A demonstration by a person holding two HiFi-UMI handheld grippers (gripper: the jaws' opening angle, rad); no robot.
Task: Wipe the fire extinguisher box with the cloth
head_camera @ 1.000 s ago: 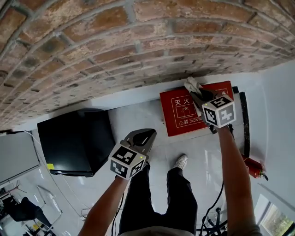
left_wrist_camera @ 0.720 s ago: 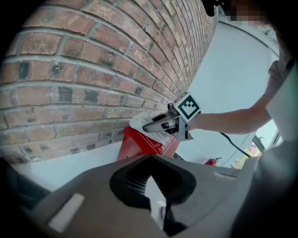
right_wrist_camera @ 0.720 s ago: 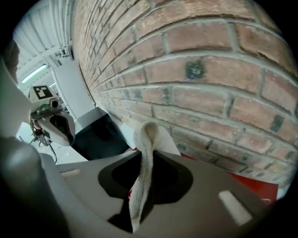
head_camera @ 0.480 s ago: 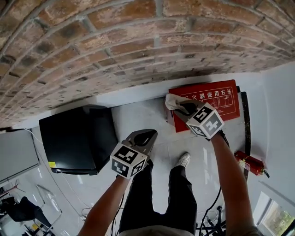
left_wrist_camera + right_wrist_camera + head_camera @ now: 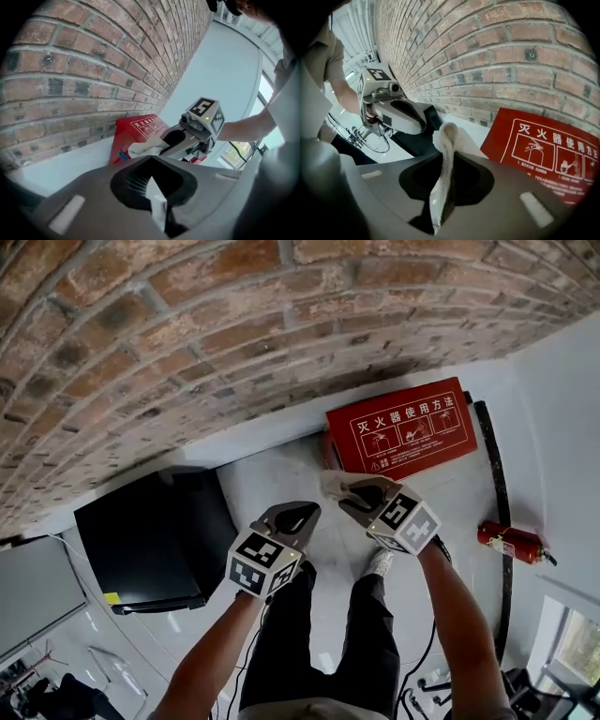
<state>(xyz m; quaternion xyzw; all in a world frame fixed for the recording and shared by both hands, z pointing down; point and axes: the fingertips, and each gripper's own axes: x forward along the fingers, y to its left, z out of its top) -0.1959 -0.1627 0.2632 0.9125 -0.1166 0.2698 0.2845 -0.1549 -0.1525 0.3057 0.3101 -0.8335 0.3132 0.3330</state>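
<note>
The red fire extinguisher box (image 5: pixel 403 432) with white print leans against the foot of the brick wall; it also shows in the right gripper view (image 5: pixel 543 150). My right gripper (image 5: pixel 352 491) is shut on a white cloth (image 5: pixel 335 486), which stands up folded between the jaws (image 5: pixel 446 154). It hangs over the pale floor, left of the box and below it in the head view, apart from the box. My left gripper (image 5: pixel 298 509) is close beside it on the left, jaws together; a pale sliver sits at their seam. The left gripper view shows the cloth (image 5: pixel 143 149) before the box (image 5: pixel 136 129).
A black cabinet (image 5: pixel 155 531) stands on the floor at the left, against the brick wall (image 5: pixel 187 343). A red fire extinguisher (image 5: pixel 511 540) lies at the right beside a black hose (image 5: pixel 499 484). The person's legs and a white shoe (image 5: pixel 378 563) are below the grippers.
My right gripper has carried the cloth leftward off the red box and down toward my left gripper. The left gripper has barely shifted.
</note>
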